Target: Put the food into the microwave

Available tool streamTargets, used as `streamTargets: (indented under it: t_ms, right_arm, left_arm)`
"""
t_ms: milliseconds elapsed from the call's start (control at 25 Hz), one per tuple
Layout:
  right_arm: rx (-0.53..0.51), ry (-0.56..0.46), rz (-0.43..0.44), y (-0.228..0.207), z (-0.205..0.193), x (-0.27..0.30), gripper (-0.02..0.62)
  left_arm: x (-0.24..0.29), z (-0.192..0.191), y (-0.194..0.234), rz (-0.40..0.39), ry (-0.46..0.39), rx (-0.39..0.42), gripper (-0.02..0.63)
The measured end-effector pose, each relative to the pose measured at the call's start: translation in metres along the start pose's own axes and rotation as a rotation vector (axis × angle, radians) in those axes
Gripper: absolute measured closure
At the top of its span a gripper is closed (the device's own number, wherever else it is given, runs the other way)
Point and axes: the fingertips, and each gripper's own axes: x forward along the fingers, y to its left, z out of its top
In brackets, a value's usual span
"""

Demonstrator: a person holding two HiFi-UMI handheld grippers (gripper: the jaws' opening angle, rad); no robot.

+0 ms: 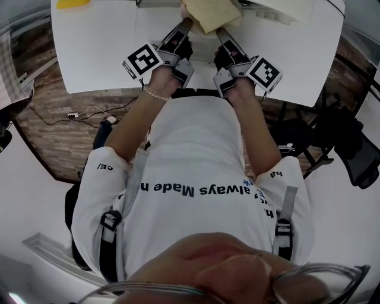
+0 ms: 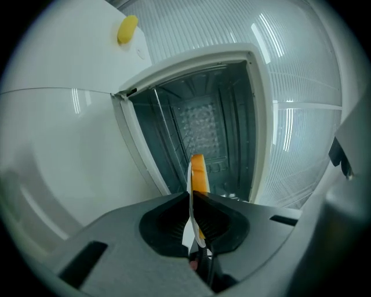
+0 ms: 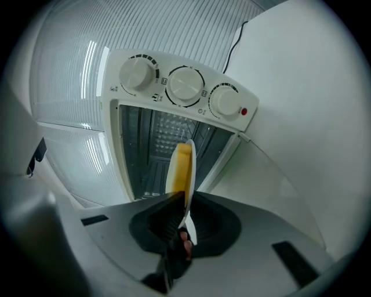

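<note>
- The head view cuts the food (image 1: 208, 15) off at the top edge, and it shows only as a tan patch between the left gripper (image 1: 185, 24) and the right gripper (image 1: 221, 31).
- The gripper views show the plate (image 2: 189, 229) edge-on before the open microwave (image 2: 255, 116), each gripper's jaws pinched tight on its thin rim.
- The knobs (image 3: 184, 84) appear only in the right gripper view.

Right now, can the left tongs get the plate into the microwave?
Probably yes. The left tongs are shut on the rim of the plate, the microwave has its door open, and nothing shows between plate and cavity. The right tongs grip the opposite rim.
</note>
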Motion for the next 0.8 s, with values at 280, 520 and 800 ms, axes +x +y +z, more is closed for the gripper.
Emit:
streamTargets:
  t_ms: [280, 520, 800]
  right_arm:
    - [0.037, -0.022, 0.014, -0.006, 0.006, 0.018, 0.565]
    - [0.051, -0.041, 0.029, -0.008, 0.017, 0.028, 0.568]
    - [0.089, -0.068, 0.041, -0.01, 0.023, 0.036, 0.571]
  left_arm:
    - [0.014, 0.008, 0.015, 0.02, -0.001, 0.03, 0.588]
    - [0.027, 0.016, 0.015, 0.026, -0.018, 0.063, 0.588]
    - [0.029, 0.018, 0.015, -0.005, -0.043, 0.038, 0.571]
